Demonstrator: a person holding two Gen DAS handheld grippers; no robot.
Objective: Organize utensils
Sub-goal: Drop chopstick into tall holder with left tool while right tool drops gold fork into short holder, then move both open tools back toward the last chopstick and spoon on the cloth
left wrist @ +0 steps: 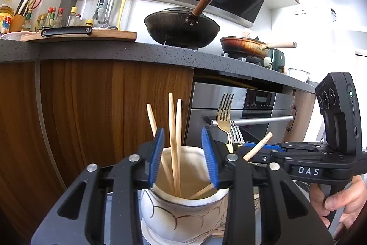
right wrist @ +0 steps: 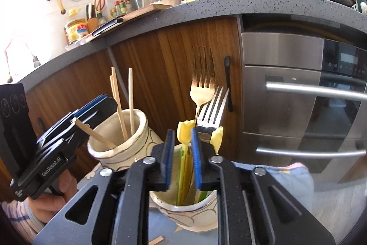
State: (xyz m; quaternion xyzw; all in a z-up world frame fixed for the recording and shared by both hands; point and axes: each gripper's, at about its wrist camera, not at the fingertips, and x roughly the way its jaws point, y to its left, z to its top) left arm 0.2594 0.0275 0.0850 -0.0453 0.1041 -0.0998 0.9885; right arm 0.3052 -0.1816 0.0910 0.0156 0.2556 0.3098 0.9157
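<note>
From the left wrist we read the sorting step as nearly done for the chopsticks [left wrist: 173, 144]: plain pale wooden sticks standing in the cup [left wrist: 183, 215], a white glazed ceramic cup with thin curved lines, one stick slanting over its right rim. Our left gripper [left wrist: 183, 157] sits just above the cup's mouth with its ribbed blue pads partly apart, a stick between them but not pinched. The next move, we judge, calls for lifting straight up clear of the sticks. From the right wrist we see our right gripper [right wrist: 181, 153] over a second cup [right wrist: 183, 208] beside the first, narrowly parted around yellow-green plastic handles, pads seemingly not pressing. In that cup stand a gold fork [right wrist: 203, 84] and a steel fork [right wrist: 213, 111], both smooth metal. One loose stick [right wrist: 156, 240] lies near its base and wants collecting.
</note>
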